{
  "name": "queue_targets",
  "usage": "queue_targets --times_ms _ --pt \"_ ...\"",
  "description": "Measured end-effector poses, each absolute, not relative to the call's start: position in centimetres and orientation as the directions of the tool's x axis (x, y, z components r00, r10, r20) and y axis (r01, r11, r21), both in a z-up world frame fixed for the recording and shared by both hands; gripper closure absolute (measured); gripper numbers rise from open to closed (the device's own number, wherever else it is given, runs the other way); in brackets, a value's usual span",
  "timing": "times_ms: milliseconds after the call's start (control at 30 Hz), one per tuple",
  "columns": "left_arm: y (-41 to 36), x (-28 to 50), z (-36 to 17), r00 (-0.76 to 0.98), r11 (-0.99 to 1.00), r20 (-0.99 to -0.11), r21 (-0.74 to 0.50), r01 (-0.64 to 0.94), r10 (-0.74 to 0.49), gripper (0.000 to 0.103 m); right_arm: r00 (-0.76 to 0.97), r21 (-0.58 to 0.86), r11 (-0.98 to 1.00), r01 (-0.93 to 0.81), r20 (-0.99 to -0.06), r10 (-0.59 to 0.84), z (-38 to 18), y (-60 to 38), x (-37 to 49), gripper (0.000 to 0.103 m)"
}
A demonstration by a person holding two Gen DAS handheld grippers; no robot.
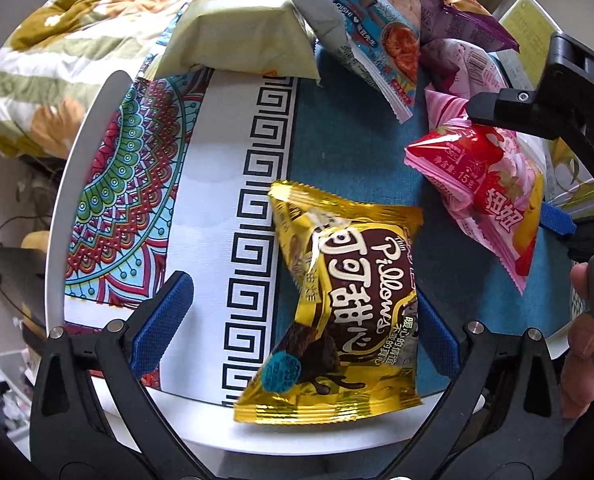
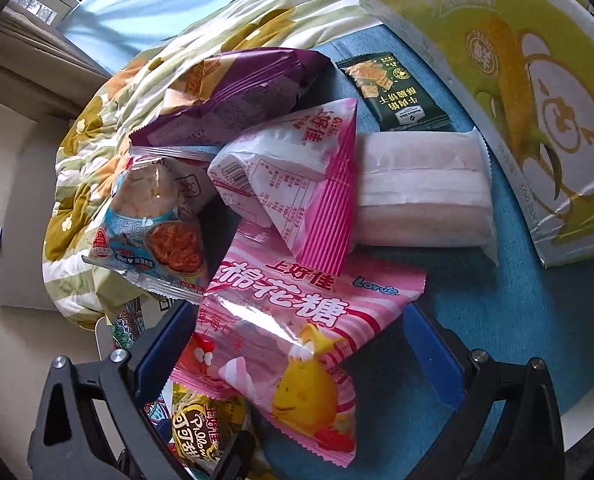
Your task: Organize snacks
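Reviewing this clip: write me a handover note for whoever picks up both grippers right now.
Left gripper: open, straddling the gold Pillows packet, pads not pressing it.
Right gripper: open over the pink marshmallow bag, not gripping.
Snacks all loose on the round table: purple bag, blue cracker packet, dark green biscuit packet, white wafer pack and large yellow bag.
Done: nothing visibly sorted.
Left: grasp and group everything.
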State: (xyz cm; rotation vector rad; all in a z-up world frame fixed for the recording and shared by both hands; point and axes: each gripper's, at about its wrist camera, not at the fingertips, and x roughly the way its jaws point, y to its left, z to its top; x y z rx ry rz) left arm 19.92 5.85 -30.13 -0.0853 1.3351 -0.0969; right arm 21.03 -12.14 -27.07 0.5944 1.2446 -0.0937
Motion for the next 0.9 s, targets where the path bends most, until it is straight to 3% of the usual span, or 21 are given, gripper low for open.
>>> queue_targets --times_ms 400,767,900 --pt "5.6 20.7 -30.6 0.238 0.992 -0.966 -0.076 0.105 -0.1 0.045 0.303 0.308 0.905 0.293 -0.928 0.218 -26.9 -12.9 19.6 0.001" --pt "5.9 21.4 -29.3 0.251 0.991 -0.961 -0.091 0.095 -0.113 0.049 0.307 0.364 0.897 0.252 -0.909 0.283 -27.3 -11.9 20.3 0.017" --pt "6.1 21.2 -28.8 0.26 0.991 -0.958 -0.099 0.092 -0.12 0.049 0.315 0.392 0.889 0.239 -0.897 0.311 -27.2 -12.1 19.7 0.032"
